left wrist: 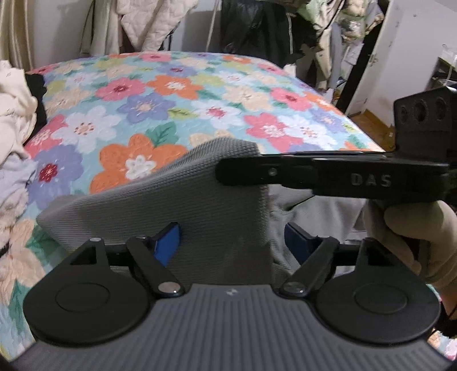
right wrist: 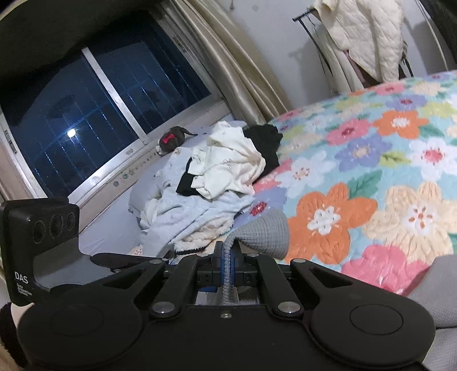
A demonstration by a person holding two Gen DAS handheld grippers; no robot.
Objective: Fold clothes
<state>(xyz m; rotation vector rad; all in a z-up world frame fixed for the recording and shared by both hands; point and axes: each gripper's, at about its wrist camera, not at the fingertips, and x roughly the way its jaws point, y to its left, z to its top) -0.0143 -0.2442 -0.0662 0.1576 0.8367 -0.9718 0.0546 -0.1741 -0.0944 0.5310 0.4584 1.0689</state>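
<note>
A grey waffle-knit garment (left wrist: 185, 199) is lifted off the floral bedspread (left wrist: 160, 94), its top corner folded over. In the left wrist view my right gripper (left wrist: 221, 172) reaches in from the right, held by a gloved hand (left wrist: 414, 237), and is shut on the garment's upper edge. My left gripper (left wrist: 232, 242) is open, its blue pads (left wrist: 168, 242) standing wide apart with the grey cloth hanging between them, unpinched. In the right wrist view my right gripper (right wrist: 227, 256) clamps a bunched strip of the grey garment (right wrist: 265, 231) between its blue pads. The left gripper's black body (right wrist: 42, 228) shows at the left.
A heap of cream, black and pale blue clothes (right wrist: 222, 165) lies by the window (right wrist: 85, 128) at the bed's side, also visible as the pile (left wrist: 14, 108). Coats (left wrist: 148, 22) hang behind the bed. A white door (left wrist: 380, 57) stands at the right.
</note>
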